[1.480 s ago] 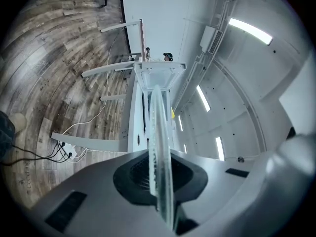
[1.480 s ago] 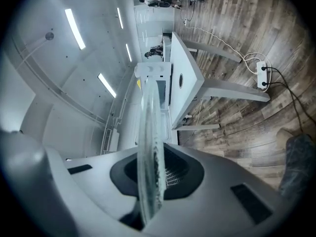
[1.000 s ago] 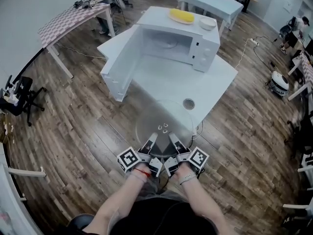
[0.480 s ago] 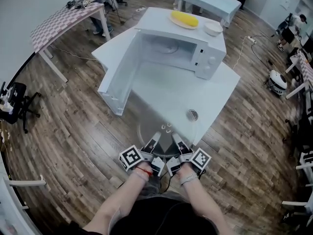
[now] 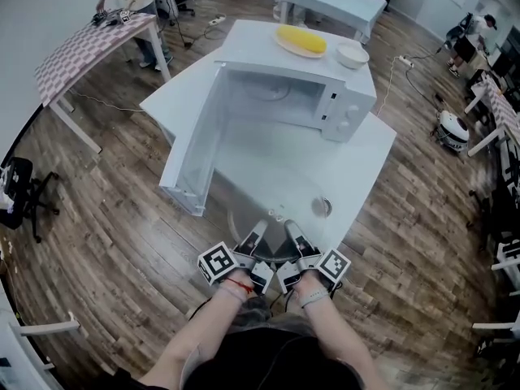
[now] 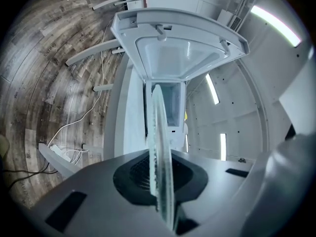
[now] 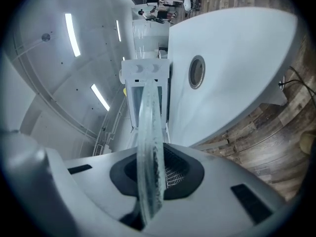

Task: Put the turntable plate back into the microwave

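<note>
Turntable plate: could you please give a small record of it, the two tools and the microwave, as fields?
Turntable plate: clear glass, outside the microwave, over the table's near edge
Left tool: shut on the plate's rim
Right tool: shut on the plate's rim
Microwave: on the white table, door open

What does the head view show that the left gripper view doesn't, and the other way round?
Head view only: the right gripper, plus a yellow item and a bowl atop the microwave. Left gripper view only: ceiling lights, and the rim of the turntable plate edge-on, pinched by the left gripper. Both: the plate and the microwave's open door.
</note>
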Tool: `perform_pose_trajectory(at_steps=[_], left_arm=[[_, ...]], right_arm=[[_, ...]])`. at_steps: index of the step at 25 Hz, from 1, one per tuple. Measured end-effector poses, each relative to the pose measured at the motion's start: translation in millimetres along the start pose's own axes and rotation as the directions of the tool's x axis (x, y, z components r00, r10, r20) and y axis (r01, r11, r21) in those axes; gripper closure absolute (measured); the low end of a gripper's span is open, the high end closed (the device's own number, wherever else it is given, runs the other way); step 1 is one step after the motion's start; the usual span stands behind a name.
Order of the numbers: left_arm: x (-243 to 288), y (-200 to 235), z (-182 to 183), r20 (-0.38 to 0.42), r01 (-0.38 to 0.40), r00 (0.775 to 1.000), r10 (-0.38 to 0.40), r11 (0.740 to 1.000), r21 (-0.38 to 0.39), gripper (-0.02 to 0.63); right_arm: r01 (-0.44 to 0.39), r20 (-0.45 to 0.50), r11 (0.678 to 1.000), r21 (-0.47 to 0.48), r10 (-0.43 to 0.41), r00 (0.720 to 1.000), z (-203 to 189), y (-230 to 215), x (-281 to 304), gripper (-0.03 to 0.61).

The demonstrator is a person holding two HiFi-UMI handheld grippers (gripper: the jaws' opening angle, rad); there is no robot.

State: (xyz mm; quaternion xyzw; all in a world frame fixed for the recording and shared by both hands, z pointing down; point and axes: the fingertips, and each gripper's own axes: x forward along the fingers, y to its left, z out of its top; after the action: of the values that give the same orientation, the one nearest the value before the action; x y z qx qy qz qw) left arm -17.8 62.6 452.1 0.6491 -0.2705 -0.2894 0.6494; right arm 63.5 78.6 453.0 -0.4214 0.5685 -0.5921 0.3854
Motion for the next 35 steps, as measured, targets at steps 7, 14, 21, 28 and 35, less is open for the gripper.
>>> perform_pose_trajectory(at_steps=[7,14,21,28,35], left_arm=[[-6.2,7.7,20.0,0.019,-0.032,0.999,0.032,0.999,0.007,0.581],[-5.1,5.6,16.1,0.028,-0.009,1.000,0.009,1.000,-0.006,0.581],[7.7,10.9,20.0,0.035,0.001,0.999,0.000,1.000,-0.030,0.581],[31.5,1.8,30.1,0.049,0.042,0.998,-0.040,0.998,-0.050,0.581],[51.6,4.7,37.9,0.050,0.033,0.998,-0.030,0.998,-0.062,0.581]], right_arm=[[0.010,-0.019,1.000,-0.007,-0.011,1.000,-11.0,-2.0,17.2,0.538],[0.007,-0.026,1.000,-0.001,-0.007,1.000,-10.0,-5.6,14.2,0.538],[0.016,-0.026,1.000,0.019,-0.016,1.000,-2.9,-11.4,24.3,0.538],[0.011,-0.031,1.000,-0.002,-0.011,0.999,13.5,-5.4,43.1,0.538],[0.013,-0.030,1.000,0.002,-0.013,0.999,28.0,-6.9,59.7,0.538]])
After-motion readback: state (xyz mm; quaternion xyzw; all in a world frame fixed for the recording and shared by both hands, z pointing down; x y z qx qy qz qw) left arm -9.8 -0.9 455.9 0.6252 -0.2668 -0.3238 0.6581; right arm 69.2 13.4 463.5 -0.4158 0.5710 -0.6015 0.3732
